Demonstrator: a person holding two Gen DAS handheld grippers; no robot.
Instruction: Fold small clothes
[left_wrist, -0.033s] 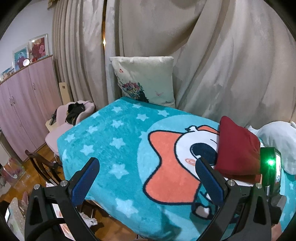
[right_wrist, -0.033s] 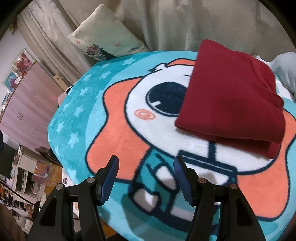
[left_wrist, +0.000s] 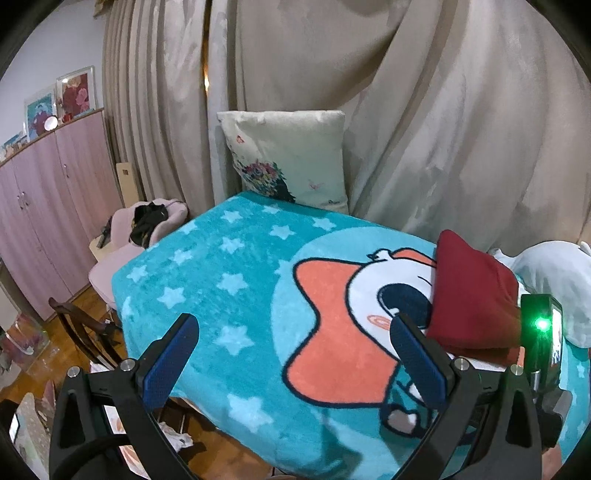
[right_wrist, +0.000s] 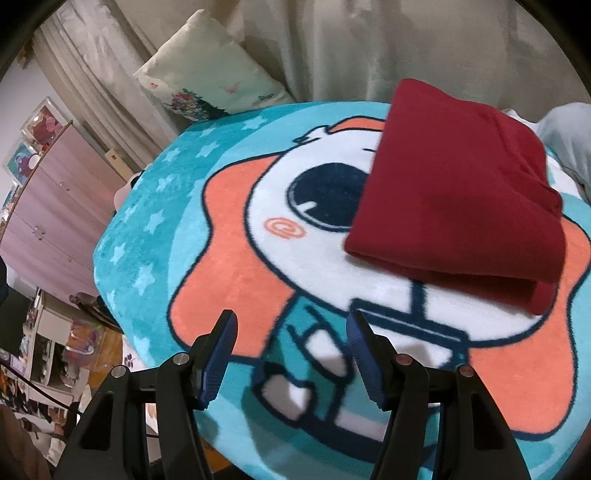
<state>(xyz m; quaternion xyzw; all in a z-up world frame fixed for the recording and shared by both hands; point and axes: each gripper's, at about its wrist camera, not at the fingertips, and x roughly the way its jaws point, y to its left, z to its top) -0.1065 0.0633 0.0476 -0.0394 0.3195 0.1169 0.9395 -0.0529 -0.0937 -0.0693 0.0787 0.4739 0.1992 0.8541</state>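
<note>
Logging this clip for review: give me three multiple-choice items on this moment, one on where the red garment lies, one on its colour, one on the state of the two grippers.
1. Where does the red garment lie?
A. On the cartoon blanket
B. On the pink chair
C. On the floor

2. What colour is the folded garment?
A. Teal
B. Dark red
C. White

3. How do the left gripper and right gripper stand?
A. Both shut on the garment
B. Left open, right shut on the garment
C. Both open, holding nothing

Answers:
1. A, it rests flat on the blanket, over part of the cartoon face.
2. B, it is dark red in both views.
3. C, the jaws of each stand apart with only blanket showing between them, and the garment lies beyond them.
</note>
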